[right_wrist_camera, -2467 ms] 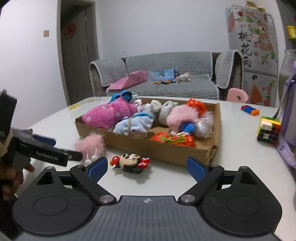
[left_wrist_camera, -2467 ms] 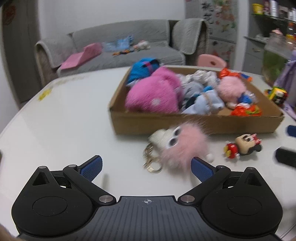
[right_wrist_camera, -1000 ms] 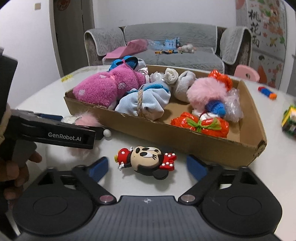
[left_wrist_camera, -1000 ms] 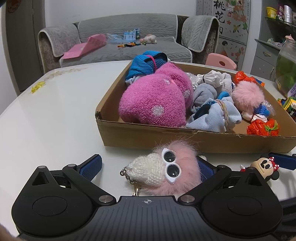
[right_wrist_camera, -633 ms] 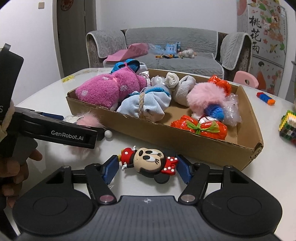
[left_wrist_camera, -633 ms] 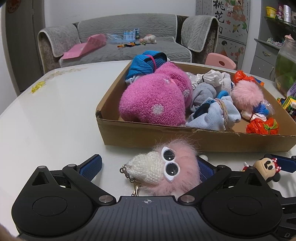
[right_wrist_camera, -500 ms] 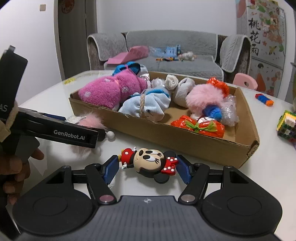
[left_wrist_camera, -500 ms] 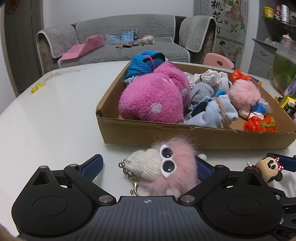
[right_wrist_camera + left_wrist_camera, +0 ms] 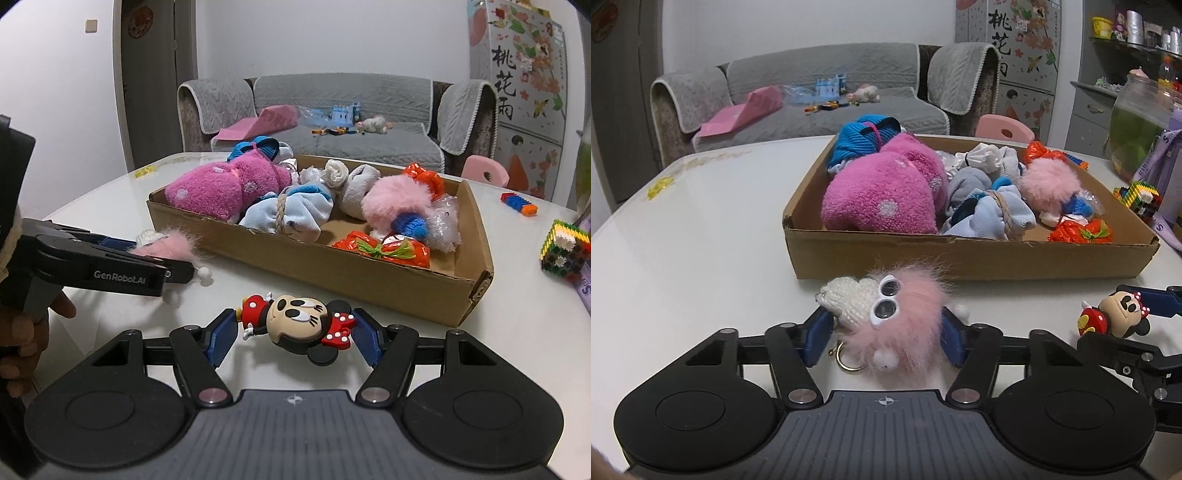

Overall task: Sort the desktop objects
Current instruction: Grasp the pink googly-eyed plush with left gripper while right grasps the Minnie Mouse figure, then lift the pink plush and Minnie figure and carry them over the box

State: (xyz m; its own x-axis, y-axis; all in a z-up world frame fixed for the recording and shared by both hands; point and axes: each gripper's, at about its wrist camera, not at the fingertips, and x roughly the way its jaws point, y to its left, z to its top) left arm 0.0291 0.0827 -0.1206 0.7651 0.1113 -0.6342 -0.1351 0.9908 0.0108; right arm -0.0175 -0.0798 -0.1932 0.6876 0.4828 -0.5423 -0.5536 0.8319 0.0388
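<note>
Pink fluffy keychain toy (image 9: 897, 325) sits between the blue pads of the left tool (image 9: 884, 338), whose jaws have just been closing and now press into its fur from both sides; the knitted white snout points left and away, the metal ring (image 9: 849, 360) hangs at the near side, so the toy's long axis runs roughly across the jaws. It seems just clear of the white worktop (image 9: 701, 240) or barely resting on it; I cannot tell which. The right tool (image 9: 293, 338) is likewise at a middling width, clamped on the mouse-character figure (image 9: 299, 325), which lies flat with its red-dressed body toward the left pad and its spotted bow toward the right, long axis spanning the gap.

Straight ahead of both tools, just beyond the held toys, stands the near wall of the cardboard box (image 9: 960, 258), already holding a magenta plush (image 9: 882, 192), rolled socks (image 9: 993, 218) and a pink pompom (image 9: 1049, 184). The left tool faces the box's left half, the right tool its right half, where bare floor shows near the orange wrapped item (image 9: 384, 249). In my judgement, each toy must rise above that wall, then go forward.
</note>
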